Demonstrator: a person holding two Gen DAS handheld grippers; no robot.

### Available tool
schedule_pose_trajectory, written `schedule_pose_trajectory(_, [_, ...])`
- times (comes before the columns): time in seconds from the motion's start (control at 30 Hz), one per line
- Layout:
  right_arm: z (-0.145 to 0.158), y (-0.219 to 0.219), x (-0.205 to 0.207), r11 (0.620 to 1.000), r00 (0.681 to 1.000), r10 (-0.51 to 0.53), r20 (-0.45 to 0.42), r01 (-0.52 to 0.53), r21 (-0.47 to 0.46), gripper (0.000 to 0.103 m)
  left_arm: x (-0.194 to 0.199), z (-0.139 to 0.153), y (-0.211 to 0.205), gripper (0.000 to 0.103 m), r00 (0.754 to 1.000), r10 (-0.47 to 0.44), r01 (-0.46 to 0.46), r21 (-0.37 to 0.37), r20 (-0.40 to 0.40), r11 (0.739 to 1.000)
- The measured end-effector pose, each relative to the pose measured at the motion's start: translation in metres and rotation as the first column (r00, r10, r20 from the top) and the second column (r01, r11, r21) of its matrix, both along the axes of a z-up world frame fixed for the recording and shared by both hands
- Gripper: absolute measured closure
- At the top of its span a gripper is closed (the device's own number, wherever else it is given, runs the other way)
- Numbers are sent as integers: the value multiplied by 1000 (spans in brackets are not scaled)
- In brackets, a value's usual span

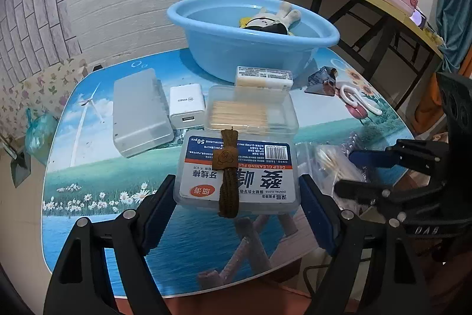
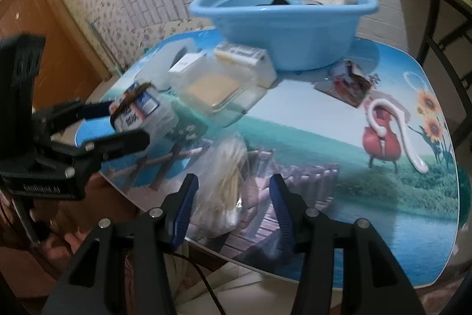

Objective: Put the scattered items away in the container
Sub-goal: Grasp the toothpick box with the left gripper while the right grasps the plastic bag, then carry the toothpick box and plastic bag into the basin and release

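Right now the dental floss box [image 1: 237, 170] sits between the pads of our left tongs [image 1: 237, 208], near the 6 o'clock edge of the tabletop [image 1: 88, 167]. A brown strap [image 1: 228, 173] lies across its lid. The box's long axis runs from 6 toward 12 o'clock in the left wrist view, with the label's top end pointing back toward us. Both pads appear to touch its sides, so we judge the left tongs closed on it, though it does not look lifted yet.

Beyond it at 12 o'clock are the clear toothpick box [image 1: 250, 111], then the blue basin [image 1: 250, 31], already holding a plush toy [image 1: 271, 18].

Our right tongs [image 2: 233, 208] stand wide apart around a plastic bag of cotton swabs [image 2: 224, 182], gripping nothing.

We judge the step to be picking up the floss box; next comes lifting and carrying it over the toothpick box to the basin.
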State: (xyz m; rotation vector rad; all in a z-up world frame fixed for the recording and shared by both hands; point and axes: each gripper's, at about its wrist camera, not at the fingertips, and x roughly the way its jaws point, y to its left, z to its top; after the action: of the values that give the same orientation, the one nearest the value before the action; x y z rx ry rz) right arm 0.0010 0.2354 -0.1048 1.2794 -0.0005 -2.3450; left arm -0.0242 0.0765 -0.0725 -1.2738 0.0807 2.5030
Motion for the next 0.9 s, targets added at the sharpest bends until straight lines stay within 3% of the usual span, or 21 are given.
schedule_pose_trajectory(0.07, [2,-5,3,999,999,33,-20,-33,3,73,1,1,-1,23,1000,-1,1,3,0,1000])
schedule_pose_trajectory(0.17, [10,-4,6,999,998,32,-56,-33,-5,77,3,6,1,23,1000,-3,4,8,-14,1000])
schedule_pose_trajectory(0.6, [49,24,-3,993,989,-62,-131,48,-107,78,-2,36,1,23,997,-1,3,26,-72,1000])
schedule_pose_trajectory(0.9, [84,36,-30,984,976,-90,-200,57,-166,78,-36,65,9,23,994,9,-6,30,-106,1000])
